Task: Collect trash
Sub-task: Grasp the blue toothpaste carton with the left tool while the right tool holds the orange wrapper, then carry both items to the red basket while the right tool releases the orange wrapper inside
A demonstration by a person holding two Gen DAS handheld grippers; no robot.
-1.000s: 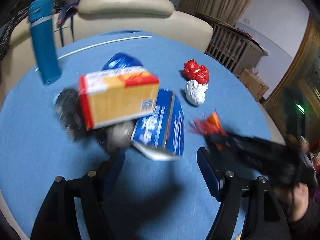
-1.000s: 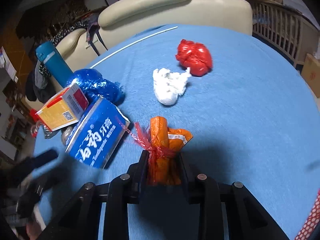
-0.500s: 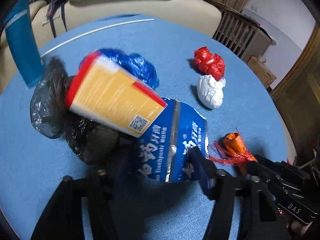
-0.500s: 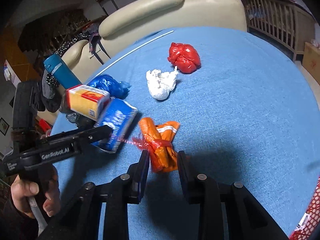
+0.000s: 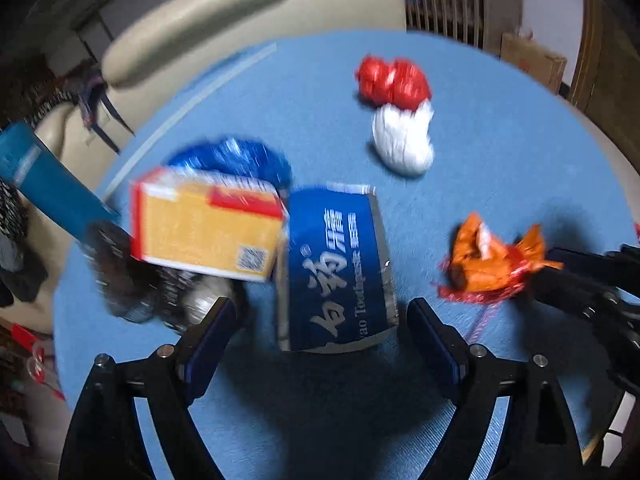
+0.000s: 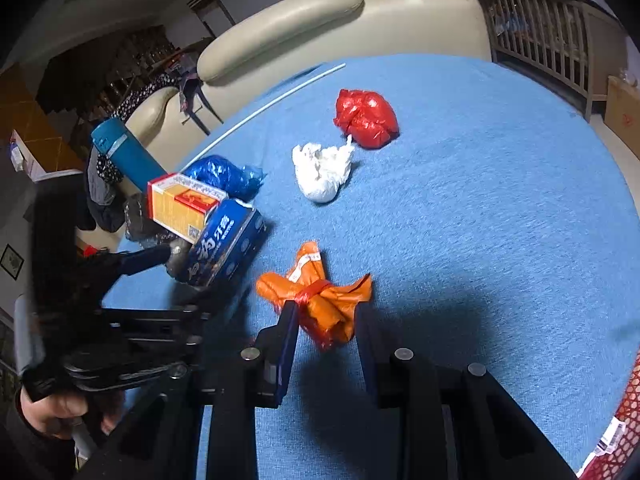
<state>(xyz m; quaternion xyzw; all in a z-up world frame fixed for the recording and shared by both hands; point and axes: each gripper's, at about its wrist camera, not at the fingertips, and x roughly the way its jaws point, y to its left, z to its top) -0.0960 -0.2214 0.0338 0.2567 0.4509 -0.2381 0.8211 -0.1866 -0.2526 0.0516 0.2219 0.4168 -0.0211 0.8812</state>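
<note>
Left wrist view, lower centre: my left claw [image 5: 318,330] is opening wide, pads clear of the blue toothpaste box [image 5: 336,268] lying between and just beyond them. Its long axis runs straight up the frame, away from me, so the jaws straddle its narrow width. Right of it, my right claw [image 6: 326,330] grips the orange wrapper bundle [image 6: 320,304] on the blue tabletop [image 6: 500,220].

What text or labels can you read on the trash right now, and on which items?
"ao Toothpaste", partly cut off, beside large white Chinese characters: blue toothpaste box.
QR code and print, too blurred to read: yellow box.
White label, too small to read: orange bag.
Print on the red mesh item at the table's near edge: too small to read.
</note>
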